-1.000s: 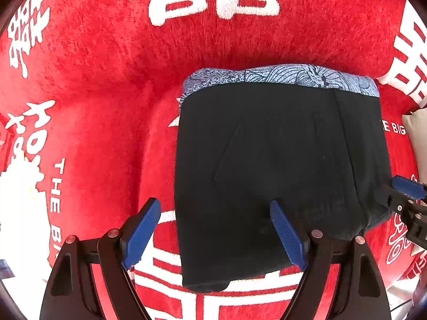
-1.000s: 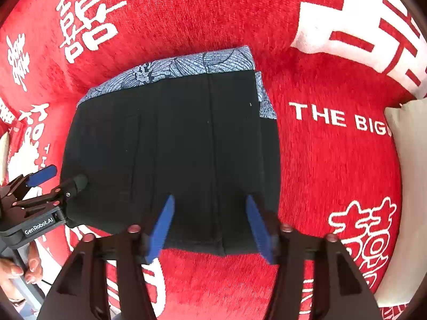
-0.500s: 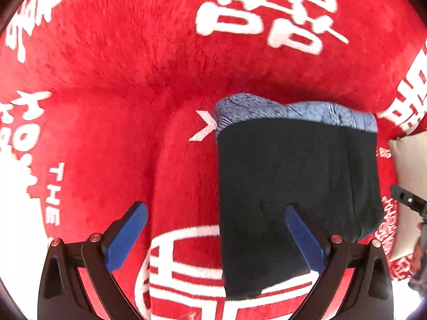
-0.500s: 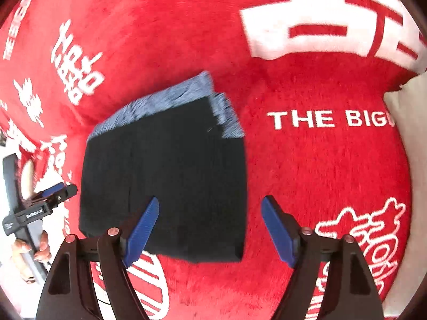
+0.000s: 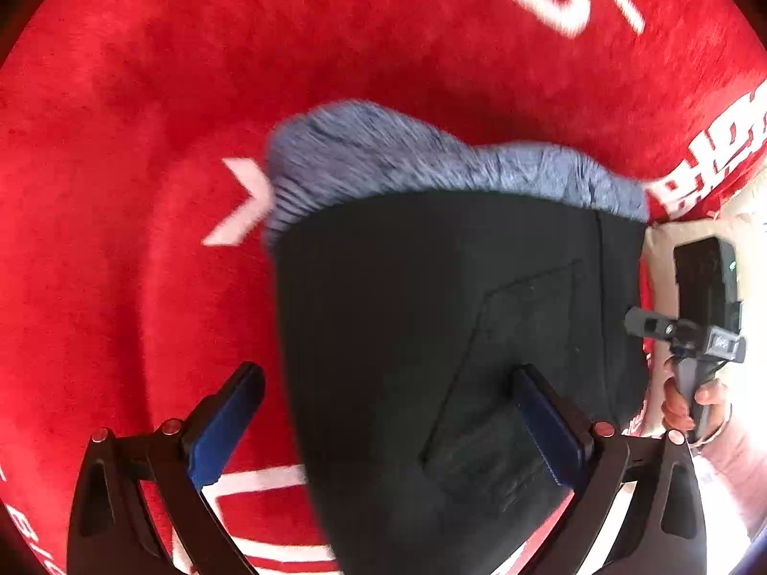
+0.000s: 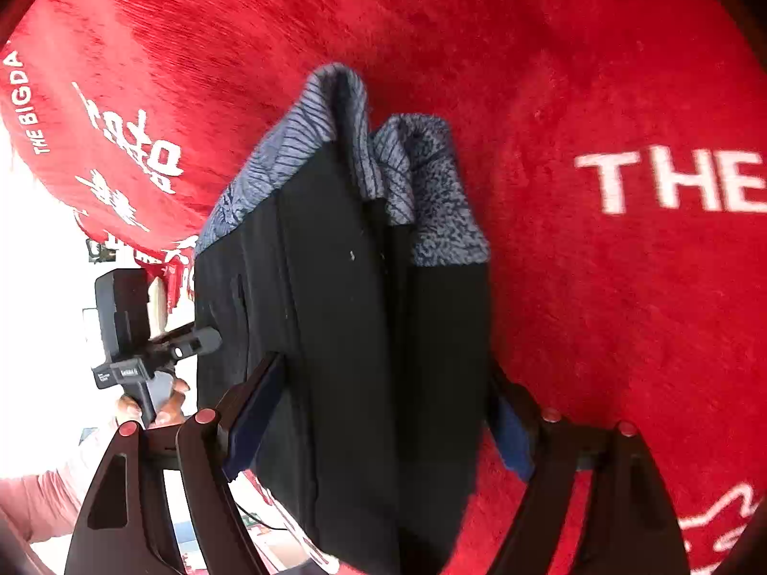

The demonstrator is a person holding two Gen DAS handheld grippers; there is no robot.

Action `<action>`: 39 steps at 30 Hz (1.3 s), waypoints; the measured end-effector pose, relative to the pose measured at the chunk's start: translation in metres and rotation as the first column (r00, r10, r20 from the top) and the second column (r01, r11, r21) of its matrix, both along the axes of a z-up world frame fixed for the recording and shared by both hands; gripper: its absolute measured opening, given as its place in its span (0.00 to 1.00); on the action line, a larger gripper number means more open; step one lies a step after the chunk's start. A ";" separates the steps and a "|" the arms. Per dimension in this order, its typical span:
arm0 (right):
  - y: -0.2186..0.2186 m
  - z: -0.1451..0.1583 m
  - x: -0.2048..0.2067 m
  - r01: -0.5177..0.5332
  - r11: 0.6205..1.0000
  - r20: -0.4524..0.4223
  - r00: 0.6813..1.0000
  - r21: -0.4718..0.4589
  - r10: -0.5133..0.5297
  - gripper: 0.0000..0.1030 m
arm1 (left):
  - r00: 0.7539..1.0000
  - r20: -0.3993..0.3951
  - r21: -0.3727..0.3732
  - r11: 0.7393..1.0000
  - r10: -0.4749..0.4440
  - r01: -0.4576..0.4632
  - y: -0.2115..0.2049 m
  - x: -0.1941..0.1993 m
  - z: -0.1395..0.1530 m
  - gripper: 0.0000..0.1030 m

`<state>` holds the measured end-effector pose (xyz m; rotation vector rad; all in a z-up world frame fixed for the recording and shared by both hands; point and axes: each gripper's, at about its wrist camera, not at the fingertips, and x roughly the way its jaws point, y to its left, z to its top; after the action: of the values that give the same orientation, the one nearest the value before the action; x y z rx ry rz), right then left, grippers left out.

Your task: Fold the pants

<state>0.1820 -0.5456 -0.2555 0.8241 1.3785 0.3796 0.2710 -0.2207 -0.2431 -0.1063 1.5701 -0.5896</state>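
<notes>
The left gripper (image 5: 383, 431) was held low over the red cloth (image 5: 144, 191), its two blue-padded fingers (image 5: 225, 424) spread wide apart. The left finger stood over bare red cloth; the right one lay against the black front of the folded pants (image 5: 431, 311), near a stitched pocket seam. Nothing was pinched between them. In the right wrist view the person's left hand (image 6: 153, 400) wrapped the handle of that tool at the left edge of the pants.

The right gripper (image 6: 383, 421) also stood spread, its fingers (image 6: 254, 407) straddling the near end of the pants (image 6: 354, 335), one on each side of the bundle. Whether the pads pressed the fabric or only flanked it could not be told. The right hand (image 5: 690, 402) showed in the left wrist view, closed round its handle beyond the right edge of the pants.

The pants lay as a narrow black bundle on the red cloth (image 6: 599, 287), blue patterned waistband (image 6: 335, 143) at the far end, bunched and humped, near white printed lettering (image 6: 671, 182).

Half a second before, the bundle had looked flatter and sat farther from both cameras, with its waistband a level strip; now it filled much more of each view, and the right gripper's fingers, then short of the fabric, sat astride it. Both views had blurred with motion.
</notes>
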 end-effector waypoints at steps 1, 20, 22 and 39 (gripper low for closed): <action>0.001 -0.001 0.000 0.016 1.000 -0.010 1.000 0.000 -0.016 0.74 | 1.000 0.019 -0.018 1.000 -0.005 0.005 -0.004 -0.001 0.002 0.83; 0.038 0.065 -0.076 0.067 0.991 0.004 0.998 0.113 -0.068 0.41 | 0.994 0.110 0.008 1.000 0.027 -0.028 0.033 -0.086 0.084 0.48; 0.045 0.059 -0.084 0.054 0.995 -0.009 0.999 0.088 -0.053 0.41 | 0.995 0.096 0.037 0.999 0.032 -0.036 0.036 -0.098 0.068 0.48; 0.065 0.060 -0.100 -0.007 0.939 -0.032 0.999 -0.344 -0.005 0.68 | 0.970 0.242 0.290 0.954 0.004 -0.076 0.015 -0.116 0.072 1.00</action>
<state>0.0820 -0.4810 -0.1955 0.5413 1.4244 0.1184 0.1547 -0.2053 -0.1708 0.1558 1.4000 -0.3143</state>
